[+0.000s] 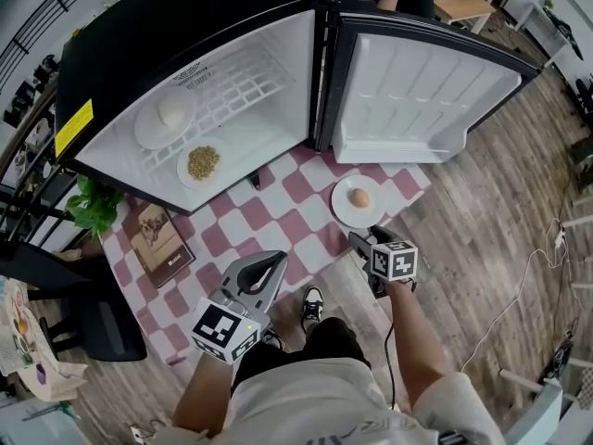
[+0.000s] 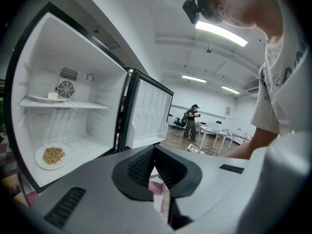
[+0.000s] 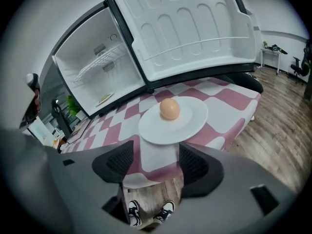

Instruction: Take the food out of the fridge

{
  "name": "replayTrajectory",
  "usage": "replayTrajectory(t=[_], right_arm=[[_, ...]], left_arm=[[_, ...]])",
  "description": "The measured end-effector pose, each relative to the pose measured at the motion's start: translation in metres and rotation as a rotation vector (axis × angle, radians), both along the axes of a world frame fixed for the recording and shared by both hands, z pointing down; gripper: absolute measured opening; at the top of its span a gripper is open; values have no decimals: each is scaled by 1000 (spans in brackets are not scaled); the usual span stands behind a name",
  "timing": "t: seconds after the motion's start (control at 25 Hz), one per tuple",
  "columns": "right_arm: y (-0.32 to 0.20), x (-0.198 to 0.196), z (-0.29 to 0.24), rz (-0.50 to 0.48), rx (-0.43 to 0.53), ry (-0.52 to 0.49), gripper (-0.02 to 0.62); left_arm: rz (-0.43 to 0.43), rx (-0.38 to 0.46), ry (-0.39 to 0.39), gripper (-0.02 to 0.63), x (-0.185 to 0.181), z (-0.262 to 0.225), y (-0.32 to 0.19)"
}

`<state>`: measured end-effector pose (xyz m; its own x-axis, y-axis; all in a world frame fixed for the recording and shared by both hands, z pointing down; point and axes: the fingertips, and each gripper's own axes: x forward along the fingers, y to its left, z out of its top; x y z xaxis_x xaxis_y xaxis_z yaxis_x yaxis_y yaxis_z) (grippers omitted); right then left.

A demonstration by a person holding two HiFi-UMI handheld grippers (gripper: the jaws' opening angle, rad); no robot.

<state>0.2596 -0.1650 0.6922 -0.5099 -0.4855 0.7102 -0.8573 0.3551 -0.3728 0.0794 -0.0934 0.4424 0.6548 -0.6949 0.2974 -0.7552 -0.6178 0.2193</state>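
At the bottom of the head view, the left gripper (image 1: 269, 267) sits low and left of centre. Its own view shows the dark ribbed pads pressed together at the tips with nothing between them. The right gripper (image 3: 156, 155) is right of centre, its jaws standing wide apart. Only checked cloth (image 3: 222, 101) shows between the pads, and neither pad touches anything. Each gripper carries a cube with black-and-white square markers, which are patterns and not words.

Just beyond the right gripper's tips is a round white plate (image 3: 173, 121). It lies flat on the pink-and-white cloth, outside the fridge and just in front of the open door (image 1: 417, 100). A smooth, tan egg (image 3: 169, 108) rests near the middle of the plate.

Left of the cloth's centre in the head view lies a brown book (image 1: 159, 239). The print on its cover is too small to read. A leafy green plant (image 1: 93, 207) is beside it.

Further up, the black fridge (image 1: 185, 26) stands open, white inside. On its floor at the front is a lower plate (image 1: 202, 163) holding a loose pile of small brownish pieces. Behind it, on the wire shelf (image 1: 232, 91), a shelf plate (image 1: 153, 130) carries a pale, rounded white item (image 1: 173, 111). A yellow label (image 1: 74, 128) is stuck to the fridge's outer side at the far left, and its text can't be read.

In the left gripper view, a person (image 2: 190, 123) stands by tables far across the room.
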Motion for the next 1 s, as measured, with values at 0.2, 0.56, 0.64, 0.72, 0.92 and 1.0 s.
replayTrajectory(t=[0.2,0.56,0.64,0.72,0.92,1.0], right_arm=[[7,1,-7,78,-28,-73,293],[5,-12,-69,157,128,-119,45],[1,-25,-95,120,201,-100,35],[-4,-42,-124,64,281,-89,29],[-6,-93,-197,-30,419,-153,25],[-4,-116,-222,-67,460,-192,25]], left_arm=[[-17,-16,-16,3,-9,1,3],[-57,17,4,2,-38,-18,15],[-75,30,26,2,-47,-27,17],[-98,54,33,2,-55,-37,18],[-162,110,42,2,-84,-63,25],[-201,140,42,2,-102,-73,30]])
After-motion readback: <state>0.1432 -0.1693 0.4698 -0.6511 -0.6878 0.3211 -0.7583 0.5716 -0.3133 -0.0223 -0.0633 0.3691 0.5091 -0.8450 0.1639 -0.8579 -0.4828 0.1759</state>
